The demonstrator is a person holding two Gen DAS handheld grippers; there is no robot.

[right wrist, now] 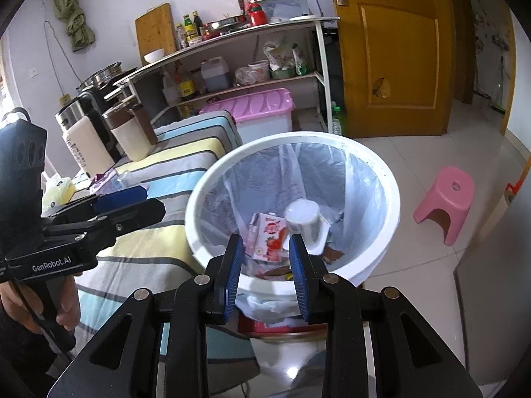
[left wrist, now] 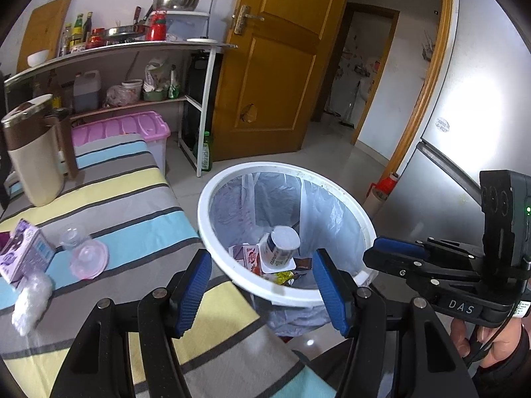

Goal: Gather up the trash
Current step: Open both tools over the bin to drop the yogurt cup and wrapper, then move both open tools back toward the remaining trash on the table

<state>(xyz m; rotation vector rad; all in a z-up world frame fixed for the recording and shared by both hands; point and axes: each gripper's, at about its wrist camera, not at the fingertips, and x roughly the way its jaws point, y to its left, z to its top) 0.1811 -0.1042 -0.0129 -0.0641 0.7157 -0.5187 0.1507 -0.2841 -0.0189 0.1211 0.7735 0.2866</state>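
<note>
both tools empty, angled down — left tool (left wrist: 262,293) wide, right tool (right wrist: 265,273) narrower.

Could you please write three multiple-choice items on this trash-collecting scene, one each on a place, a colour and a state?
1. Where is the strawberry milk carton?
A. in the white bin
B. on the striped cloth
C. on the floor

2. What colour is the small stool?
A. blue
B. pink
C. green

3. How is the left gripper?
A. shut on a cup
B. shut on a carton
C. open, holding nothing

Key: 1 A, it lies beside the yoghurt cup on the liner; 2 B, plainly pink on the tiles; 3 C, only the bin shows between its blue pads.
</note>
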